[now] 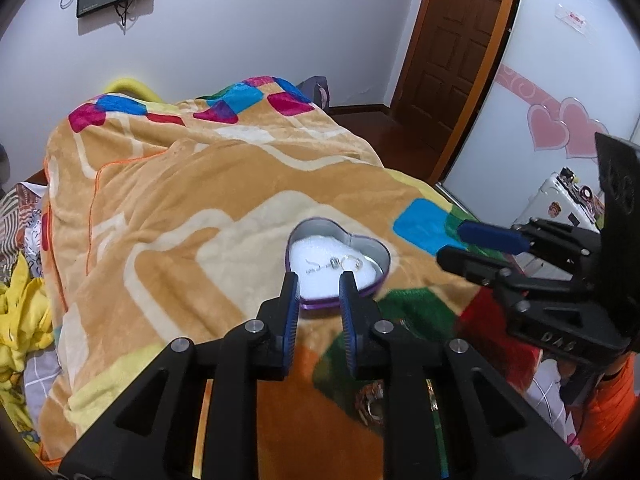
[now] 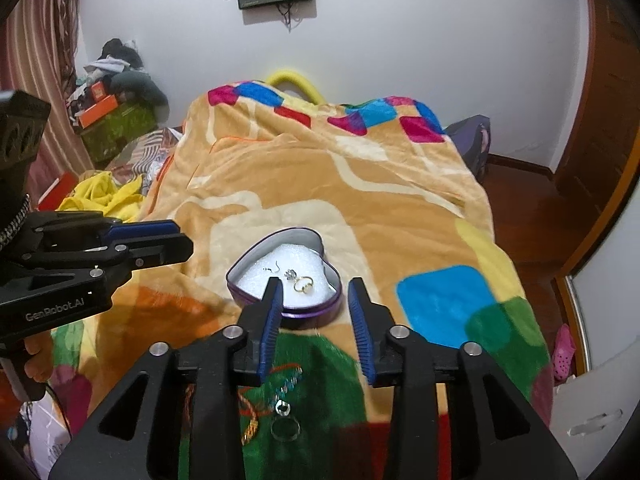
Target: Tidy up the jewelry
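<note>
A purple heart-shaped tin point(image 1: 370, 246) point(image 2: 320, 312) with white foam lining sits on the blanket. In it lie a gold ring point(image 1: 352, 263) point(image 2: 304, 284), a sparkly earring point(image 1: 334, 263) point(image 2: 289, 274) and a thin hook earring point(image 1: 313, 266) point(image 2: 273, 266). My left gripper point(image 1: 319, 282) is open and empty just short of the tin; it also shows in the right wrist view point(image 2: 176, 238). My right gripper point(image 2: 315, 286) is open and empty over the tin's near edge. A silver ring point(image 2: 285, 428), a jewel piece point(image 2: 282, 407) and beaded bracelets point(image 2: 256, 412) lie on the blanket below my right gripper.
The patterned orange blanket point(image 1: 192, 208) covers the bed. Yellow clothes point(image 2: 100, 196) and boxes point(image 2: 116, 124) lie at the left. A wooden door point(image 1: 456, 40) and a wardrobe with pink hearts point(image 1: 560, 128) stand at the right.
</note>
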`<state>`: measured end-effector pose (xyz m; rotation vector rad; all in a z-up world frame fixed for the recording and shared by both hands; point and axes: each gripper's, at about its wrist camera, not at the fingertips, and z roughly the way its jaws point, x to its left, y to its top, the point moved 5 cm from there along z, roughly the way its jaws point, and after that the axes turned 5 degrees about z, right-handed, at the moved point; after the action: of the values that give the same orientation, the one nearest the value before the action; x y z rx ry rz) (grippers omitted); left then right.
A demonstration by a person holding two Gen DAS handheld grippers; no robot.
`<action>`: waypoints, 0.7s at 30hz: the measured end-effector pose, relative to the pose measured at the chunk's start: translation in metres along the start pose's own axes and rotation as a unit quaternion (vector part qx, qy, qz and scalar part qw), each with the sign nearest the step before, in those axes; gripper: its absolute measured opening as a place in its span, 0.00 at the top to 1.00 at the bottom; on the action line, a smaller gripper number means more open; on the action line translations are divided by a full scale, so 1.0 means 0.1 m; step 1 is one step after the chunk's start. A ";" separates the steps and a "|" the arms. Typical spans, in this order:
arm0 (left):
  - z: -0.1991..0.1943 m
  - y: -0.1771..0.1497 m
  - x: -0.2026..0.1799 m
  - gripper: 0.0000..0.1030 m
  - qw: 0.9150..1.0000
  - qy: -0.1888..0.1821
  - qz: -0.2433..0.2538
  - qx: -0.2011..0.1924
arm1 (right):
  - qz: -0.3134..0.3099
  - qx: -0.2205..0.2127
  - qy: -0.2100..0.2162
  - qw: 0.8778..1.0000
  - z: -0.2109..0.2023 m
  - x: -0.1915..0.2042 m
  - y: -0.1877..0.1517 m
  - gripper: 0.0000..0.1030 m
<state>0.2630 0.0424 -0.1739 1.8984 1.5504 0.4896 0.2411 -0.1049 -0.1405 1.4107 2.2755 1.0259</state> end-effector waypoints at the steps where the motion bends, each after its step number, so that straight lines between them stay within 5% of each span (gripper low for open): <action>1: -0.01 -0.03 -0.01 0.81 1.000 -0.002 -0.001 0.003 | 0.001 -0.002 -0.001 1.000 -0.04 0.00 -0.02 0.68; 21: 0.03 -0.74 -0.42 0.81 0.997 -0.041 0.001 0.069 | 0.029 0.051 -0.010 0.998 -0.08 -0.09 -0.69 0.68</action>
<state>0.2008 0.0096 -0.2219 1.9975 1.5631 0.3090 0.1952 -0.1352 -0.1837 1.5277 2.3156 0.9198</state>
